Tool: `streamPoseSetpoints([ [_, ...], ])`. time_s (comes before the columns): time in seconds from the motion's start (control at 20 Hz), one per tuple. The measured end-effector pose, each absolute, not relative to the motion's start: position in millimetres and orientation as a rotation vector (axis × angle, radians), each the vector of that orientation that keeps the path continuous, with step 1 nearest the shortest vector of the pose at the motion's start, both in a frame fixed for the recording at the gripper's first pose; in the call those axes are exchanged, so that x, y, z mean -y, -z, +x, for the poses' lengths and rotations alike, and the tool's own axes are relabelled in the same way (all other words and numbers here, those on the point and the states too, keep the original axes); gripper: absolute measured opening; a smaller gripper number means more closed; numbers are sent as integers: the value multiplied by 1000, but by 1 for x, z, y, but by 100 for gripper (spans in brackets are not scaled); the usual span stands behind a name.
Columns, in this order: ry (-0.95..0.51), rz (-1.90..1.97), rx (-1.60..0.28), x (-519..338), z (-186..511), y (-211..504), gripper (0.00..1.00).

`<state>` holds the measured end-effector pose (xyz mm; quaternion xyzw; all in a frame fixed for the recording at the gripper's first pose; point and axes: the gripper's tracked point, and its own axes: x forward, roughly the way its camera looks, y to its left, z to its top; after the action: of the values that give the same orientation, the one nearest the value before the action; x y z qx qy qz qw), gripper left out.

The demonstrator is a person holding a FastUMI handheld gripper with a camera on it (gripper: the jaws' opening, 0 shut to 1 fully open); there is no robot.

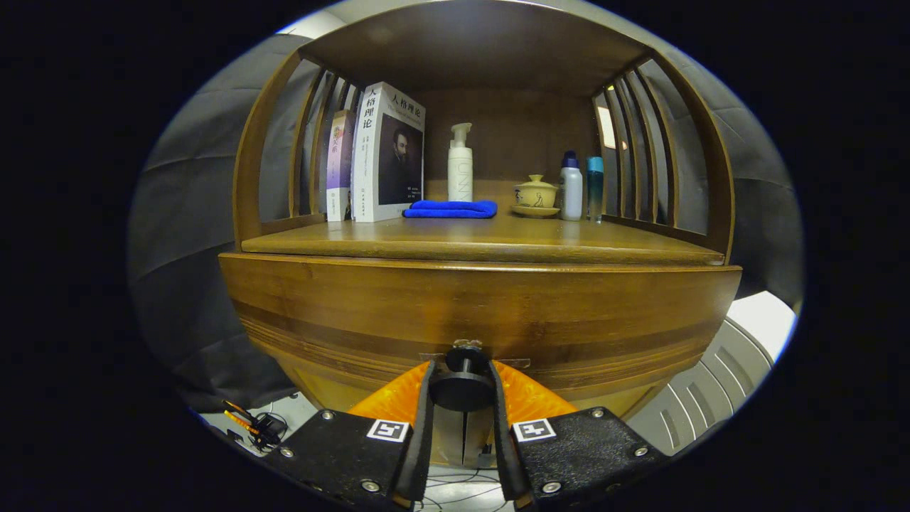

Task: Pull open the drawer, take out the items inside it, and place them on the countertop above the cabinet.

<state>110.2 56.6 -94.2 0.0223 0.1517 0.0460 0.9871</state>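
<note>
A: What is the gripper [462, 380] doing?

B: It is sitting right at the drawer [476, 313] front, its two fingers [424, 405] closing around the round dark knob [462, 387]. The knob is lying between them, and both fingers are looking pressed against its sides, left and right.

A: And the drawer itself?

B: It is showing as a wide wooden front curving across the middle, just under the surface [483, 242]. I cannot tell how far it is pulled out, and nothing inside it is showing.

A: What is standing on the surface?

B: At the far left, two books [387, 153] are standing upright side by side. To their right a folded blue cloth [451, 209] is lying flat, with a white pump bottle [460, 167] standing just behind it. Further right a small lidded cup [535, 192] is sitting on a saucer, and beside it a white bottle [571, 186] and a slim teal bottle [595, 186] are standing close together near the right slats.
</note>
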Motion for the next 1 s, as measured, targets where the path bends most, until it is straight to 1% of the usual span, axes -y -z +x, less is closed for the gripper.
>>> streamPoseSetpoints([
  [1.0,-80,35,-394,-55,8,92,39],
])
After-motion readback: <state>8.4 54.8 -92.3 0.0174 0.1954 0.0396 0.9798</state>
